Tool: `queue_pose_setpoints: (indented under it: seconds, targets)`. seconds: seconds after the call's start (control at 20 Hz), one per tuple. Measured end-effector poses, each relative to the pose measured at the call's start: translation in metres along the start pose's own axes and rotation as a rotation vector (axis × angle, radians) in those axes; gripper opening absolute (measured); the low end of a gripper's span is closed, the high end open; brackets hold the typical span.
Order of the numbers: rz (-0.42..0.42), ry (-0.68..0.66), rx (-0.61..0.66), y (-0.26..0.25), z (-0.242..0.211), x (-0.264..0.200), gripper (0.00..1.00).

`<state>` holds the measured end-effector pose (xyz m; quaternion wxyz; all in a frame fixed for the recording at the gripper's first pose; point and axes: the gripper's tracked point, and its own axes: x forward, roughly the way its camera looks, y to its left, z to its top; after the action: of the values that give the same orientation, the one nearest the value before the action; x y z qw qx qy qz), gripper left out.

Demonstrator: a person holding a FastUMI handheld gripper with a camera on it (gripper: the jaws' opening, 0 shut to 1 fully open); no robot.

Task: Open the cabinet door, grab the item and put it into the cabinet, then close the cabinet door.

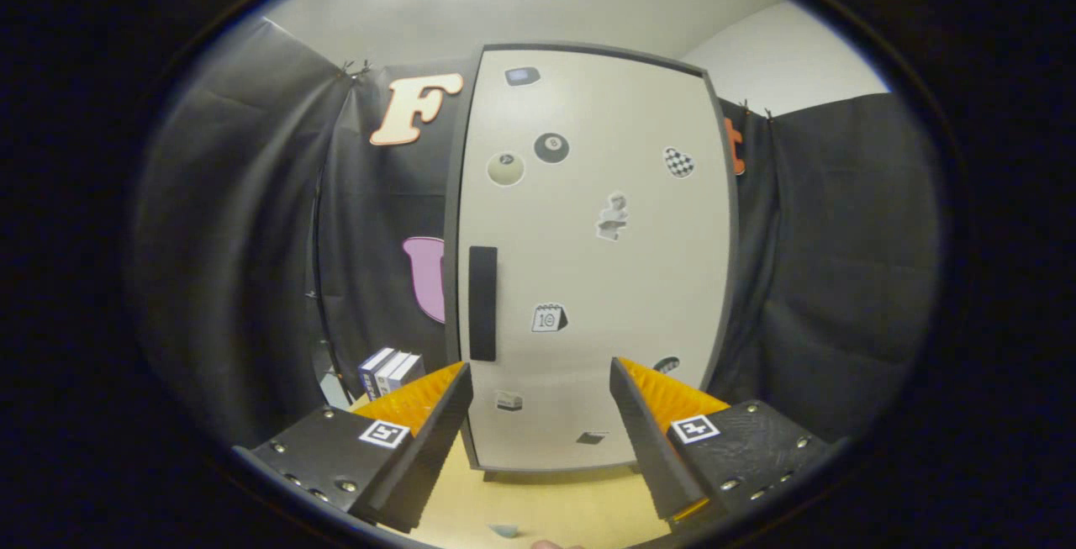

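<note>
A tall cabinet (605, 255) stands straight ahead on a light wooden tabletop (546, 503). Its pale door is shut and carries several small stickers. A dark vertical handle (482, 303) sits on the door's left side, just above my left fingertip. To the left of the cabinet stands a small box-like item (389, 371) with blue and white sides, beyond my left finger. My gripper (538, 377) is open, its fingers spread wide in front of the door's lower part with nothing between them.
Black cloth walls close in on the left, right and behind the cabinet. A small bluish scrap (504, 530) lies on the table close below the fingers. A pale wall and ceiling show above the cloth.
</note>
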<state>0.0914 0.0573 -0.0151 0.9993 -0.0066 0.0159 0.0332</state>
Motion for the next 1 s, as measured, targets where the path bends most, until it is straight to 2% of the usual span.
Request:
queue_pose_setpoints:
  seconds: [0.35,0.75,0.85,1.0]
  targets:
    - [0.047,-0.003,0.033,0.034,0.004,0.074,0.97]
    - [0.076,0.016,0.069,0.058,0.003,0.130,0.97]
    - [0.073,0.025,0.065,0.058,0.000,0.137,0.81]
    - [0.075,0.025,0.078,0.059,0.002,0.140,0.49]
